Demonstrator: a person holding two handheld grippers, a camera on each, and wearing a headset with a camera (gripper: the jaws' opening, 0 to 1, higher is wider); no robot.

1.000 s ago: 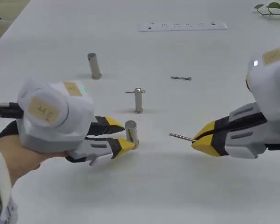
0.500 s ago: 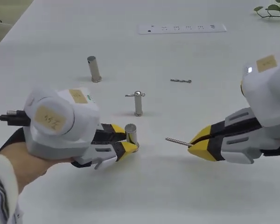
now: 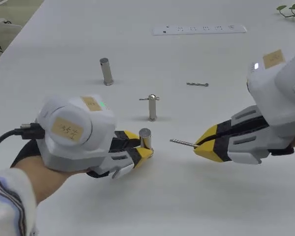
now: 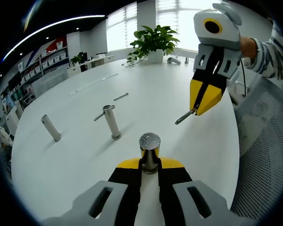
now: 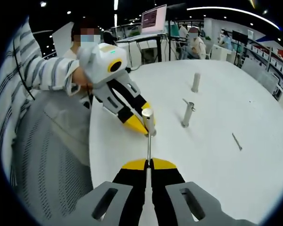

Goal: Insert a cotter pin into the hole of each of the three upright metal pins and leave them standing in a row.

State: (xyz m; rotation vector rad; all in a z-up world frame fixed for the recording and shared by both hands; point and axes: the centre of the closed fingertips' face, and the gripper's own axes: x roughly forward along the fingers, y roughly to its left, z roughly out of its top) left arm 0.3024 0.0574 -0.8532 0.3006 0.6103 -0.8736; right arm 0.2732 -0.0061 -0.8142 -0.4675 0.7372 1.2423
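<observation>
Three upright metal pins stand on the white table. The far pin is bare. Through the top of the middle pin sits a cotter pin. My left gripper is shut on the near pin, low on its shaft. My right gripper is shut on a cotter pin. That pin lies level and points at the near pin's head, a short gap away. A loose cotter pin lies flat at the back right.
A white power strip lies at the table's far side, with a potted plant at the far right corner. A mesh chair stands by the table's edge. People sit in the background of the right gripper view.
My right gripper has carried its cotter pin leftward, closer to the near pin. My left gripper keeps its hold on that pin. The head camera has shifted a little.
</observation>
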